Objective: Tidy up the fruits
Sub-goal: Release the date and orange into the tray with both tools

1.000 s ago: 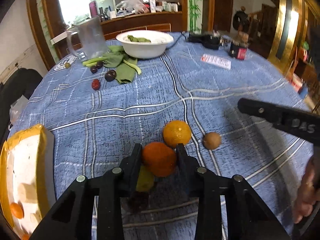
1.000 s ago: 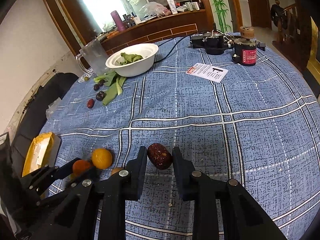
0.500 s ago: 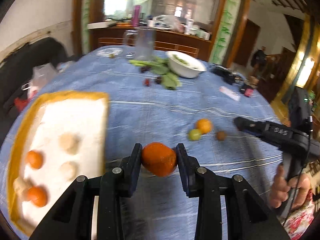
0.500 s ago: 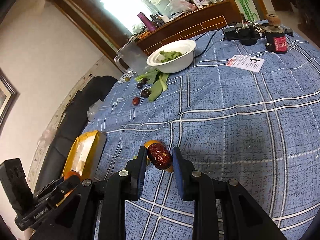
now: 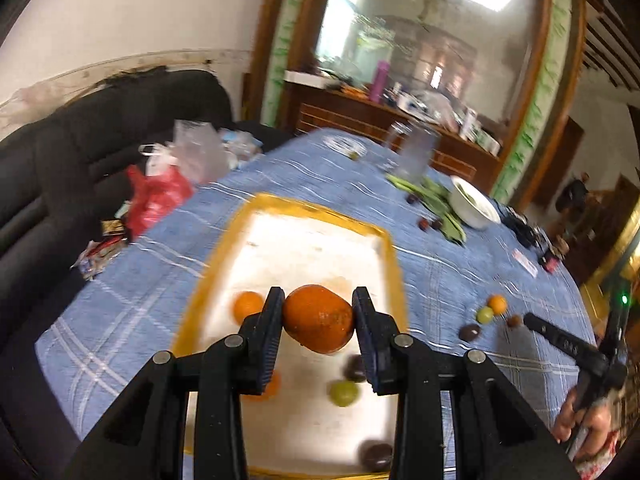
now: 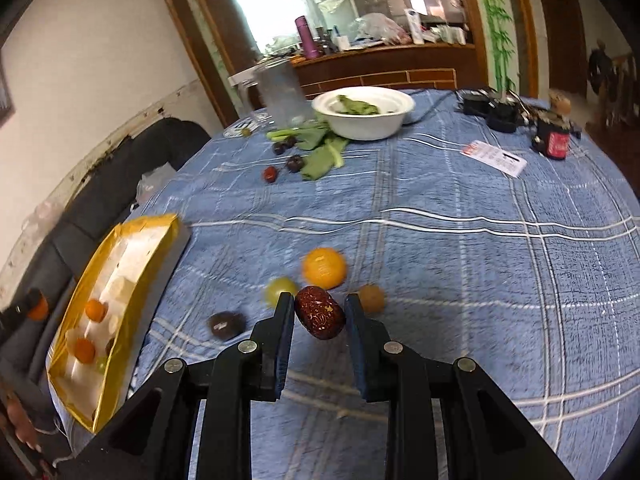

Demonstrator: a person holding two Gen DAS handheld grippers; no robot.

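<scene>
My left gripper (image 5: 318,322) is shut on an orange tangerine (image 5: 319,318) and holds it above the yellow-rimmed white tray (image 5: 390,256). In the tray lie two small oranges (image 5: 248,306), a green fruit (image 5: 343,393) and dark fruits (image 5: 377,454). My right gripper (image 6: 319,316) is shut on a dark red date (image 6: 319,317), held above the blue tablecloth. On the cloth below it lie an orange (image 6: 323,268), a green fruit (image 6: 280,290), a brown fruit (image 6: 372,298) and a dark fruit (image 6: 226,325). The tray (image 6: 120,240) stands at the left in the right wrist view.
At the far side stand a white bowl (image 6: 363,111) of greens, a clear jug (image 6: 282,90), loose green leaves (image 6: 320,158) and dark red fruits (image 6: 270,175). A red can (image 6: 554,142), black devices (image 6: 500,114) and a paper card (image 6: 494,158) sit far right. A black sofa (image 5: 60,160) with bags lies left.
My left gripper lifted the tangerine off the cloth and carried it left over the tray. My right gripper, holding the date, swung left toward the loose fruits.
</scene>
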